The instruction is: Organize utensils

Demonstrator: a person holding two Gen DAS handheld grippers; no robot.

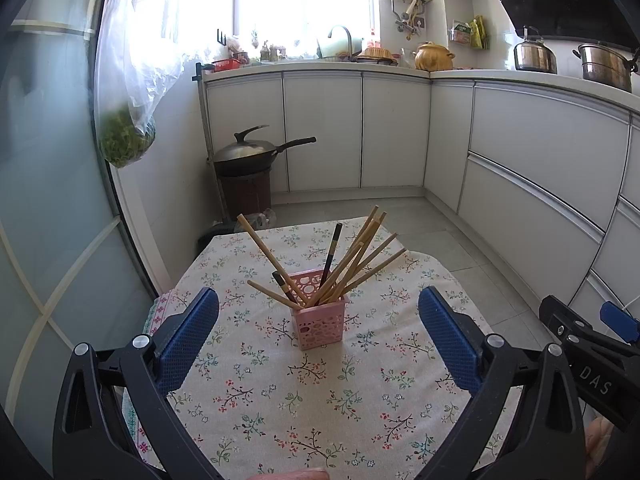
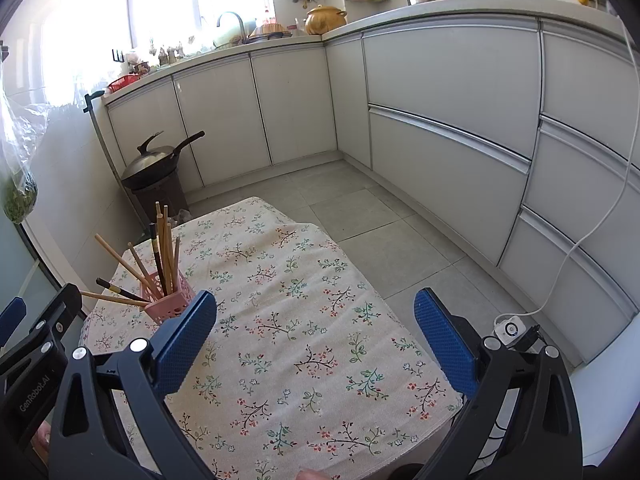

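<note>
One pink perforated holder (image 1: 319,311) stands upright on the worktop (image 1: 280,400), which is covered by a floral cloth (image 2: 304,320). It sits roughly centred on the cloth in the left wrist view, and at the cloth's far left in the right wrist view. Chopsticks (image 1: 352,264) in the holder: about eight light wooden ones fanned outward, plus two dark ones (image 1: 332,252); the exact count is uncertain where the sticks overlap. No loose chopsticks on the cloth. Left tongs (image 1: 319,334): both blue pads wide apart, empty, with the holder between and just beyond the tips, not touching. Right tongs (image 2: 316,332): pads likewise wide apart, empty, over bare cloth well to the right of the holder. Background: one lidded wok (image 1: 244,152) on a brown bin at far left; two steel pots (image 1: 572,60) on the far counter.
</note>
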